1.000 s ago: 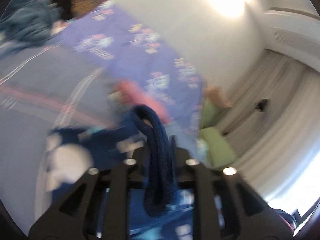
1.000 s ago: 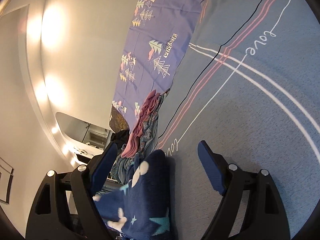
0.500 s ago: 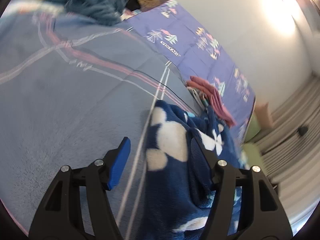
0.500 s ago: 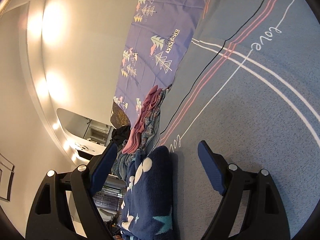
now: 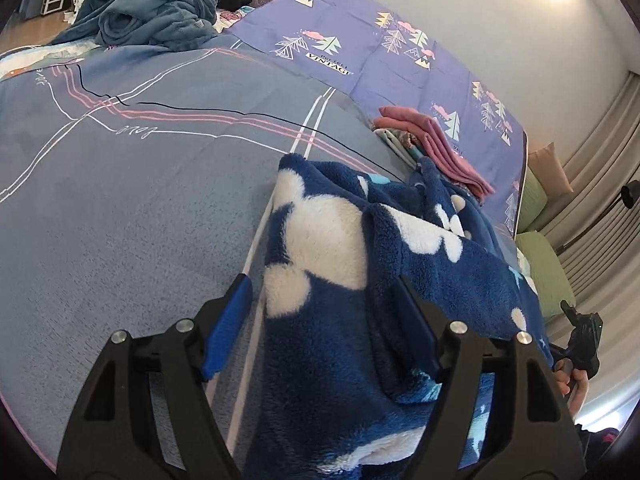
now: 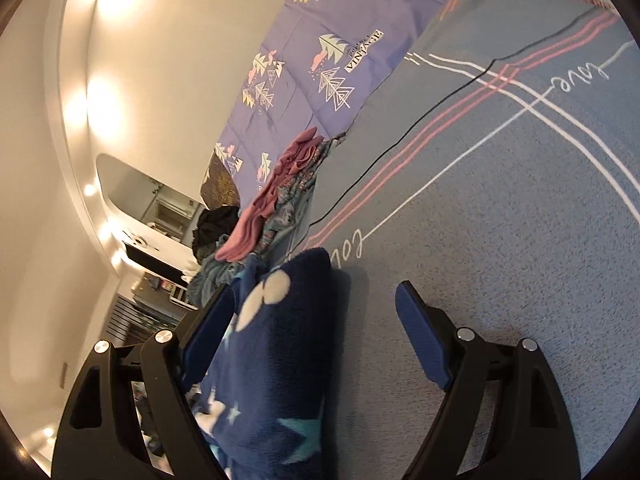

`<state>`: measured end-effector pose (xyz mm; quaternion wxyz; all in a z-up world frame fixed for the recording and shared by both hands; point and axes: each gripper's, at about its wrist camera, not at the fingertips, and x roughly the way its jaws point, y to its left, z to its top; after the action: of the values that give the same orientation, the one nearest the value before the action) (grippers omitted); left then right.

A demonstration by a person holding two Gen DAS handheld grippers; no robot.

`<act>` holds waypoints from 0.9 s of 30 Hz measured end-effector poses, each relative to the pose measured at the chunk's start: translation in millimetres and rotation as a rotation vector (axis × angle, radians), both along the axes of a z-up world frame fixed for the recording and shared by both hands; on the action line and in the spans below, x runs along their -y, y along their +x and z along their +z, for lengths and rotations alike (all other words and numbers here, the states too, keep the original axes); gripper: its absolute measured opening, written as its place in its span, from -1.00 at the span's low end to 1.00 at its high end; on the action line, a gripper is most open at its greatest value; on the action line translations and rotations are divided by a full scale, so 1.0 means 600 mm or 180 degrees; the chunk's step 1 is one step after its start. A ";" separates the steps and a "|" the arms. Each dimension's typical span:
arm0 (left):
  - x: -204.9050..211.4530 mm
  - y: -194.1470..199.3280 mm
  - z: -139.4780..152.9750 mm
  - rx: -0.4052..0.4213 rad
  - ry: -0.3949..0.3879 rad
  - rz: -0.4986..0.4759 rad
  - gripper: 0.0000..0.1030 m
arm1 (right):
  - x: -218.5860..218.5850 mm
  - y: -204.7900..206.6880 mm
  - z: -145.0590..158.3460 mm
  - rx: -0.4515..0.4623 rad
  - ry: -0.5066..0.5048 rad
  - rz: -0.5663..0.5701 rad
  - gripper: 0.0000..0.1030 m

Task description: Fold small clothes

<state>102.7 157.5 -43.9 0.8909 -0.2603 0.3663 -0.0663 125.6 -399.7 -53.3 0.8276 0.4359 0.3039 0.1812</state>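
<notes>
Left tool (image 5: 324,316) has just been opening over the blue fleece (image 5: 332,280) – only its view shows the right hand (image 5: 572,376). Right tool (image 6: 316,312) gapes wide, gripping nothing.

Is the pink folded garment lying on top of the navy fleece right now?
No. The pink folded garment sits on a separate stack beyond the navy fleece, at the edge of the grey blanket.

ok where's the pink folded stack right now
The pink folded stack lies on the bed near the purple tree-print sheet, just beyond the blue fleece garment; in the right wrist view it is left of centre.
</notes>
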 end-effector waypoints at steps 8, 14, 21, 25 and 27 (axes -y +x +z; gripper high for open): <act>0.006 -0.008 0.006 0.0003 -0.0022 0.0043 0.46 | -0.034 -0.021 0.004 0.0193 -0.0278 0.0135 0.62; 0.005 -0.027 0.005 0.0010 -0.0028 0.0044 0.47 | -0.053 -0.056 0.006 0.0172 -0.0412 0.0104 0.62; -0.020 -0.067 -0.004 0.0063 -0.0272 0.0023 0.47 | -0.066 -0.118 0.006 0.0162 -0.0465 0.0040 0.62; -0.038 -0.088 -0.007 0.0091 -0.0472 0.0005 0.47 | -0.059 -0.169 0.002 0.0219 -0.0316 -0.0049 0.62; -0.045 -0.106 -0.007 0.0090 -0.0575 -0.0016 0.47 | -0.055 -0.198 -0.001 0.0256 -0.0259 -0.0067 0.62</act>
<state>39.3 184.4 -48.3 0.8687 -0.3377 0.3470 -0.1050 6.7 -366.5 -53.8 0.8580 0.3974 0.2729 0.1774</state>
